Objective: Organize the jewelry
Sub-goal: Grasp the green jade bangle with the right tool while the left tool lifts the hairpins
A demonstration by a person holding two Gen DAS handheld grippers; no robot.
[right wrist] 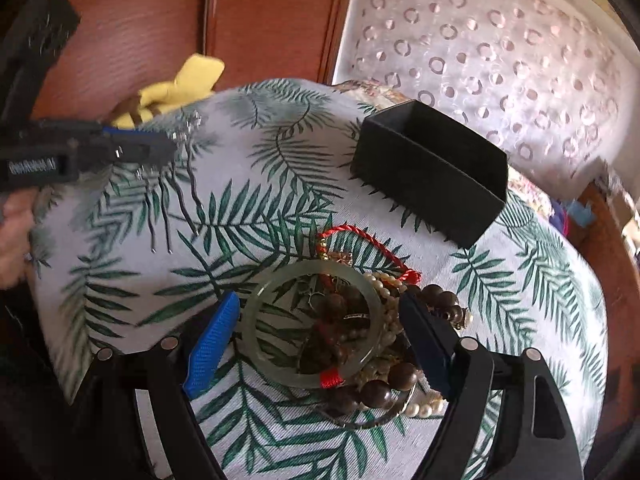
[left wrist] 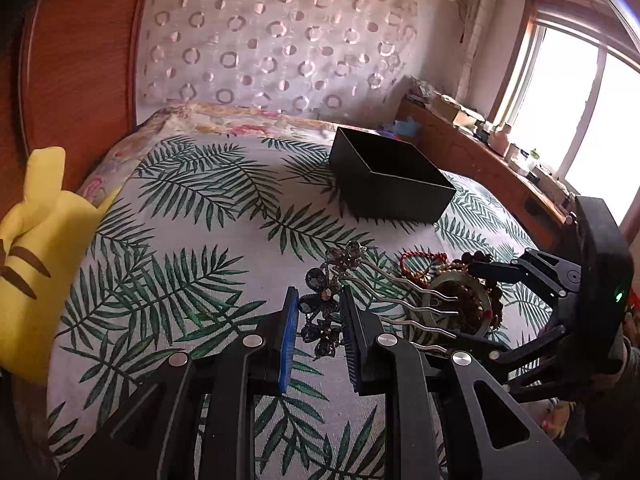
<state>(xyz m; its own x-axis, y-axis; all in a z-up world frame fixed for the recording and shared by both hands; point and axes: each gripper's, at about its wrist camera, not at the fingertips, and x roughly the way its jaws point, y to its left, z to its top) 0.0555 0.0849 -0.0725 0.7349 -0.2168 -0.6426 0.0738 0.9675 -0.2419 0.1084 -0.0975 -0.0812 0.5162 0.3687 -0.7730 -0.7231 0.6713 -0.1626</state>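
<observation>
My left gripper (left wrist: 318,302) is shut on the dark jewelled flower head of a metal hair comb (left wrist: 326,300); its wavy prongs point right. In the right wrist view the left gripper (right wrist: 160,148) holds the comb (right wrist: 172,196) above the cloth with prongs hanging down. My right gripper (right wrist: 316,320) is open, its blue fingers either side of a pale green bangle (right wrist: 312,324) that lies on a heap of pearls, brown wooden beads (right wrist: 380,388) and a red cord (right wrist: 360,240). An open black box (right wrist: 432,172) stands beyond; it also shows in the left wrist view (left wrist: 390,178).
Everything rests on a palm-leaf printed cloth (left wrist: 180,240) over a bed. A yellow plush toy (left wrist: 36,264) lies at the left edge. A wooden headboard (right wrist: 140,20) and a patterned curtain stand behind. A cluttered wooden shelf (left wrist: 480,148) runs under the window at the right.
</observation>
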